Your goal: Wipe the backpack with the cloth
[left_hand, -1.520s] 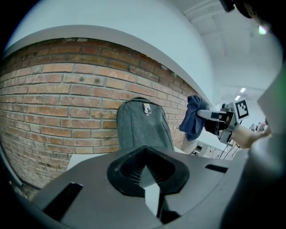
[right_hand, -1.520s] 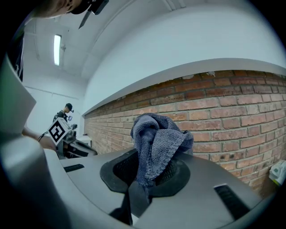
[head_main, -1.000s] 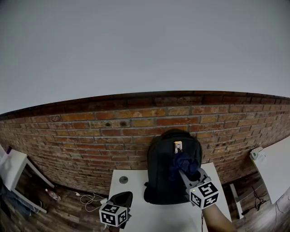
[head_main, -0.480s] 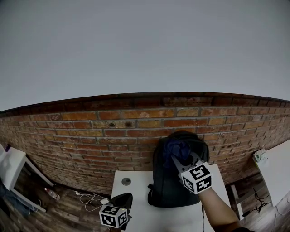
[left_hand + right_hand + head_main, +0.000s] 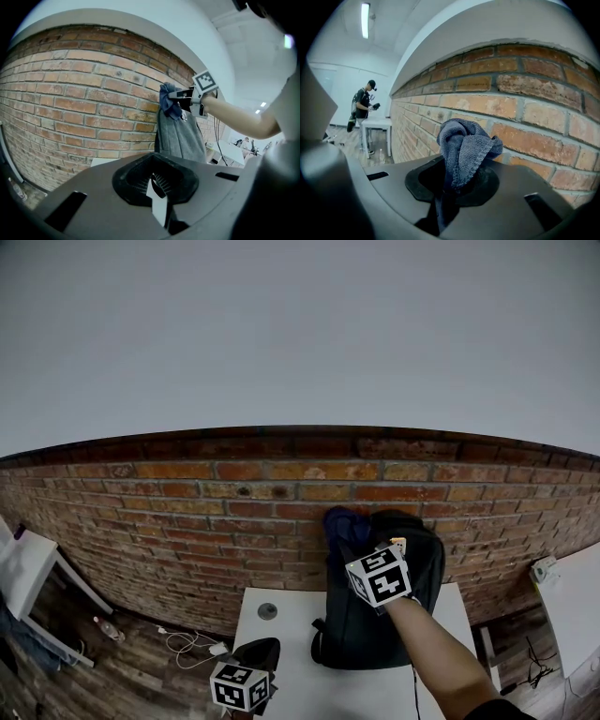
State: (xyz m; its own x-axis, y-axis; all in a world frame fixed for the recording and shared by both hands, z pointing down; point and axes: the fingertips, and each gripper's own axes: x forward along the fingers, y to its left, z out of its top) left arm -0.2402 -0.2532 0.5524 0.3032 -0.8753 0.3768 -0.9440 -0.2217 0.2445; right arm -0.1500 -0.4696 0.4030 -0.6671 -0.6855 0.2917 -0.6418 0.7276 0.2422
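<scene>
A dark grey backpack (image 5: 389,615) stands upright on the white table (image 5: 281,681), leaning against the brick wall. My right gripper (image 5: 352,546) is shut on a bunched blue cloth (image 5: 344,524) and holds it at the backpack's top left corner, close to the bricks. In the right gripper view the cloth (image 5: 466,145) bulges out of the jaws of my right gripper (image 5: 457,180) with the wall right behind it. The left gripper view shows the backpack (image 5: 180,136) and the cloth (image 5: 168,101) from the left. My left gripper (image 5: 258,652) rests low over the table, shut, with nothing in it.
The brick wall (image 5: 187,512) runs behind the table. A round cable hole (image 5: 267,611) sits in the tabletop left of the backpack. Cables (image 5: 187,645) lie on the wooden floor. Other white tables stand at the left (image 5: 23,568) and right (image 5: 572,587). A person (image 5: 361,110) stands far off.
My right gripper has carried the cloth up and to the left, from the backpack's front to its top left corner. The left gripper has stayed in place.
</scene>
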